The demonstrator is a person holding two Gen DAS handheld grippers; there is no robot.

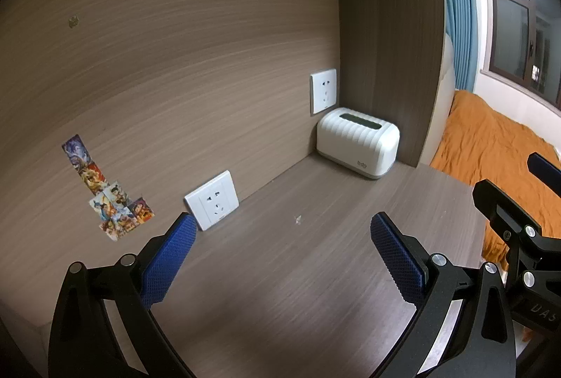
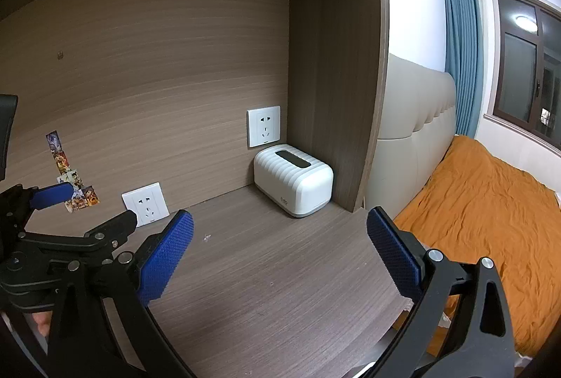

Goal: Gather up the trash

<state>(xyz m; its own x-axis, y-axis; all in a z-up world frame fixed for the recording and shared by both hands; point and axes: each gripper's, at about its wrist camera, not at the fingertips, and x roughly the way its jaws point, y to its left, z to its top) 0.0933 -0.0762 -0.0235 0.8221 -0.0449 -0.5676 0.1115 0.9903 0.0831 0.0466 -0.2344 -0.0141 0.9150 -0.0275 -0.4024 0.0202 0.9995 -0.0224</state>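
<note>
Left wrist view: the wood-grain laminate surface carries a small pale scrap, lying ahead of the left gripper, between its fingers' line. Jaws wide apart, holding nothing; pads blue, knurled. A ribbed white box reads "bdg".

Right wrist view: right gripper jaws wide, empty. The scrap lies just beside the left pad. Orange bed cover at right.

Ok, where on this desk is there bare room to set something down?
Bare wood runs from the lower socket across to the white box in the corner. Only a small scrap lies mid-desk. The back right corner is taken.
</note>
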